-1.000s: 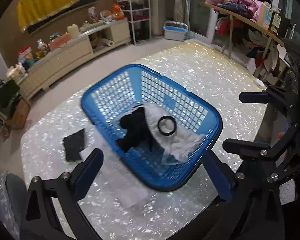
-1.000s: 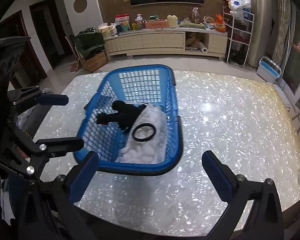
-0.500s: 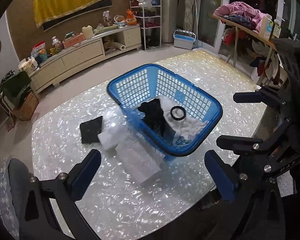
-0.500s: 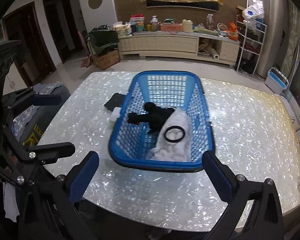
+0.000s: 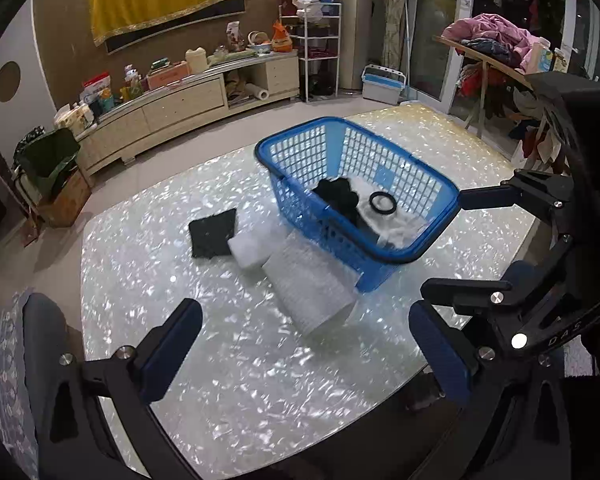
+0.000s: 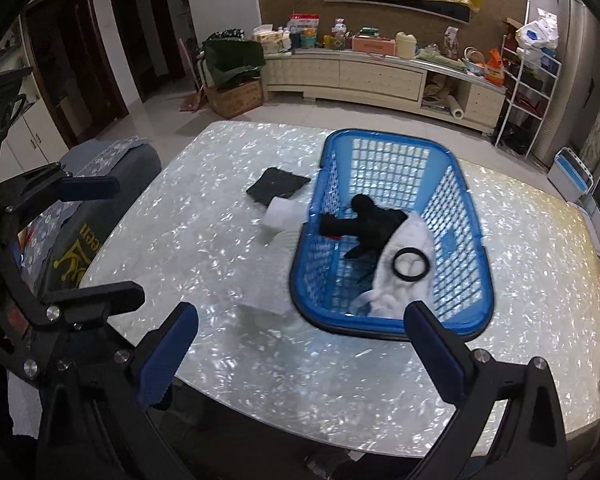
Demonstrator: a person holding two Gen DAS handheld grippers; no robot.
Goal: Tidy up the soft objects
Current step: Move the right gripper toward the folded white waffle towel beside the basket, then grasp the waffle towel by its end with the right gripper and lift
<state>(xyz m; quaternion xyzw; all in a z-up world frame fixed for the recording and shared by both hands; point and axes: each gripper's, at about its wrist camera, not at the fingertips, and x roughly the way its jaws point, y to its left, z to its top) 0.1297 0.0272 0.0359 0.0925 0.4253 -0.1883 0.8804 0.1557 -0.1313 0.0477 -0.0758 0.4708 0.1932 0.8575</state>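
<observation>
My left gripper (image 5: 304,356) and right gripper (image 6: 300,344), both spread and empty, hang back; the white bubble-wrap roll (image 5: 308,292) lies frame-centre beside the blue plastic basket (image 5: 412,254), nearer my left.

Open table (image 6: 520,248) right of blue basket (image 6: 482,256), black pad (image 6: 278,186), white sheets (image 5: 308,288) crowding its left

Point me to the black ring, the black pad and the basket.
Black ring (image 6: 409,265): right wrist view, on its left band.
Black pad (image 5: 213,233): left wrist view, on its middle.
Basket (image 5: 396,257): left wrist view, on its near rim.
</observation>
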